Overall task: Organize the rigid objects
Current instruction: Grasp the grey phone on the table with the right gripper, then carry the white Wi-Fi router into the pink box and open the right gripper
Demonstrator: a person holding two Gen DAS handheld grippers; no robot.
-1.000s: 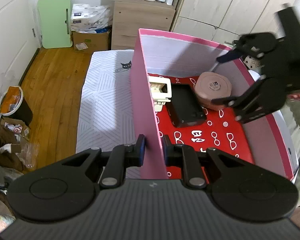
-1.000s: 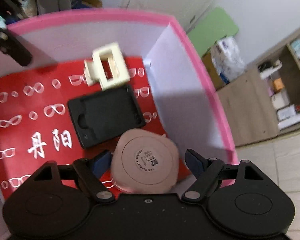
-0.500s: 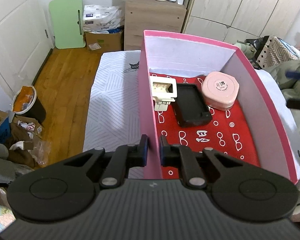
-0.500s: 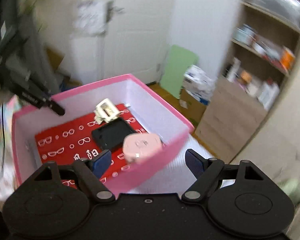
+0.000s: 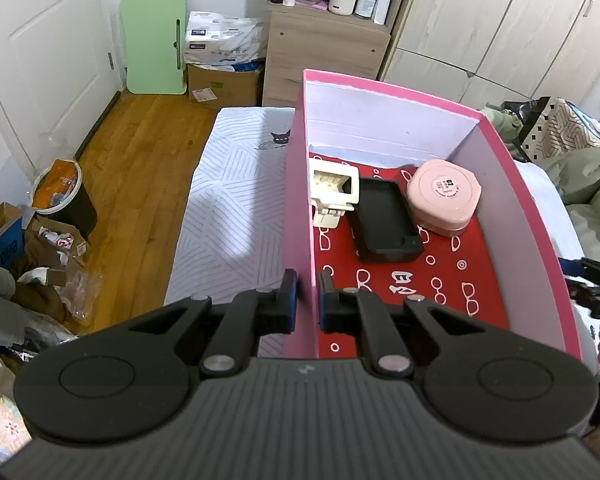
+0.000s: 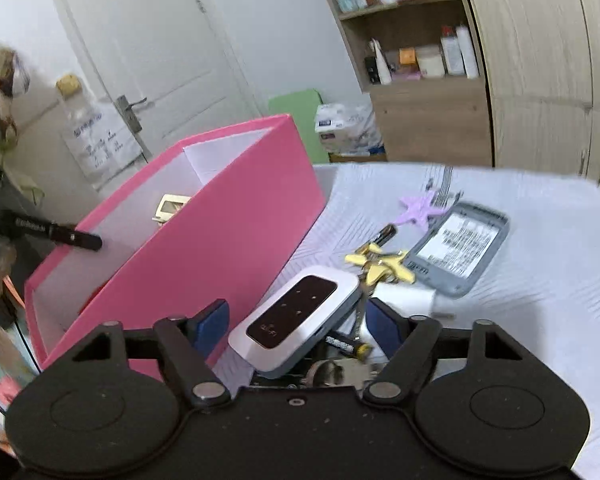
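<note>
Left wrist view: left gripper clamped on the near left wall of the pink box. Inside, on the red floor at the far end: cream holder against the left wall, black case beside it, pink round case by the right wall. Box stands on a white striped bed.

Right wrist view: right gripper outside the box, jaws closing, pads apart; white-and-black router lies between them, contact not discernible. On the bed beyond: battery, yellow plane, grey cover, purple star.
</note>
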